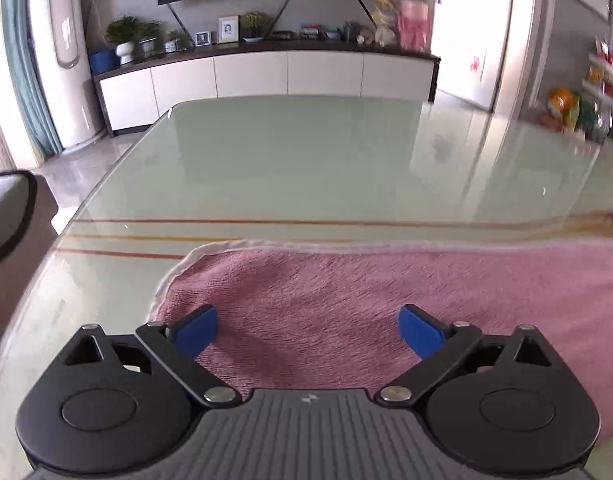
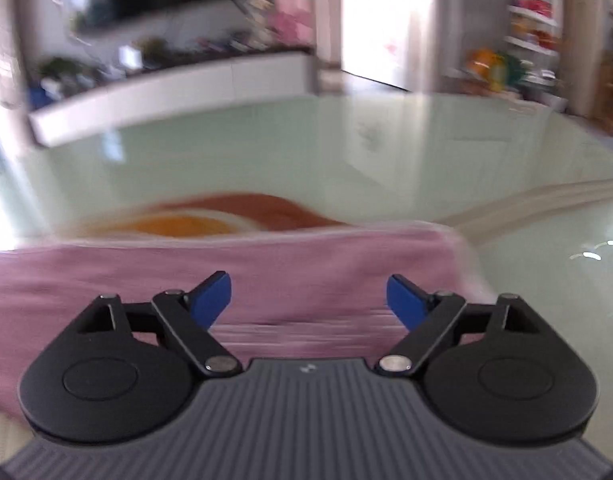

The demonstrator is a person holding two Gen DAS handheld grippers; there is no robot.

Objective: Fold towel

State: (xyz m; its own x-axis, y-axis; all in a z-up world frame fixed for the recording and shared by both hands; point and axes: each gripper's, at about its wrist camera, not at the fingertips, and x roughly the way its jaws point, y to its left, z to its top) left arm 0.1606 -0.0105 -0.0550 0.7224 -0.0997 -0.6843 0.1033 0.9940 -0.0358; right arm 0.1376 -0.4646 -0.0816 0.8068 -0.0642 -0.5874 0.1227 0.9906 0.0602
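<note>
The pink towel (image 1: 386, 304) lies flat on the glass bench (image 1: 290, 160), its left corner at 10 o'clock of the left hand-held gripper (image 1: 308, 330), jaws wide. The right hand-held gripper (image 2: 308, 300), also wide, is over the towel's (image 2: 266, 272) right end; that view is blurred.

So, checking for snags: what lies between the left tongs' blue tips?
Only pink towel, with nothing else lying on it; the left tongs are open above it, as the left wrist view shows.
</note>
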